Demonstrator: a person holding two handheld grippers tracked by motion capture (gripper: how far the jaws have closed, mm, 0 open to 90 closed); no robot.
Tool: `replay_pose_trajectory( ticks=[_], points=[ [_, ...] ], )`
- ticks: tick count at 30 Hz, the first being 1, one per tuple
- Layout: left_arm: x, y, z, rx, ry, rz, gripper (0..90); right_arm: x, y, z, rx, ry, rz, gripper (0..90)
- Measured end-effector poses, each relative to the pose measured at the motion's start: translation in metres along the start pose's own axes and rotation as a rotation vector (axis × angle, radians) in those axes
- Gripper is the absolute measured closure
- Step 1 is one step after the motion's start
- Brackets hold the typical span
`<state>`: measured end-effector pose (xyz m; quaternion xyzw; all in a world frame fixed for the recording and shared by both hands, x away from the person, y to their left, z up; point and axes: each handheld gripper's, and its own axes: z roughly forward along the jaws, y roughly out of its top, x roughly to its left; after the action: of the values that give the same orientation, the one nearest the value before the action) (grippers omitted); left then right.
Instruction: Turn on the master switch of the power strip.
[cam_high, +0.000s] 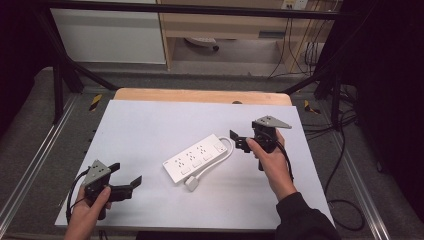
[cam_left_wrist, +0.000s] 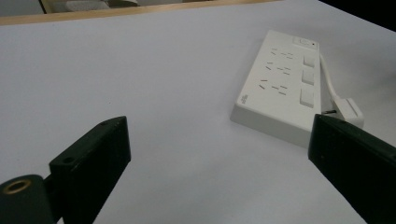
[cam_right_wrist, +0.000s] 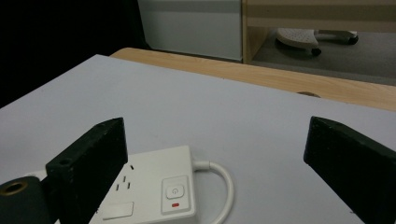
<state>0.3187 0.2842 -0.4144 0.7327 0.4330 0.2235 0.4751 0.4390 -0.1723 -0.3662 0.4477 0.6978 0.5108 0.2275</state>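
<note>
A white power strip (cam_high: 197, 156) lies flat near the middle of the white table top (cam_high: 150, 130). Its white cable (cam_high: 223, 155) loops round from the right end to a plug (cam_high: 192, 183) resting in front of it. My left gripper (cam_high: 126, 174) hovers open at the front left and points at the strip (cam_left_wrist: 280, 88) and plug (cam_left_wrist: 348, 109), well short of them, with nothing between its jaws. My right gripper (cam_high: 239, 141) stands open just right of the strip's switch end (cam_right_wrist: 173, 191), a little above it, and its jaws hold nothing.
A wooden table edge (cam_high: 200, 95) runs along the back of the white top. Black frame bars (cam_high: 65, 75) flank the table. A wooden shelf unit (cam_high: 225, 30) stands behind it, and loose cables (cam_high: 345, 150) lie on the floor to the right.
</note>
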Motion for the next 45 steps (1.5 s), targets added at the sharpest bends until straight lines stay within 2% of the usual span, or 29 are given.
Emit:
replay_pose_trajectory(
  ticks=[11,19,31,36,45],
  points=[
    [0.001,-0.001,0.0,0.002,0.005,-0.006,5.7,-0.009,0.007,-0.019,-0.029,-0.012,0.008,7.5],
    [0.001,0.0,0.0,0.005,0.011,-0.006,5.7,-0.019,0.007,-0.04,-0.037,-0.018,-0.018,7.5],
    [0.001,0.0,0.0,0.003,0.015,-0.011,5.7,-0.036,-0.009,-0.07,-0.072,-0.045,0.005,7.7],
    [0.002,-0.001,0.0,0.003,0.017,-0.013,5.7,-0.04,-0.02,-0.078,-0.069,-0.051,0.017,8.0],
    [0.001,-0.001,0.0,0.007,0.016,-0.009,5.7,-0.044,-0.044,-0.091,-0.06,-0.074,0.003,8.5]
  ],
)
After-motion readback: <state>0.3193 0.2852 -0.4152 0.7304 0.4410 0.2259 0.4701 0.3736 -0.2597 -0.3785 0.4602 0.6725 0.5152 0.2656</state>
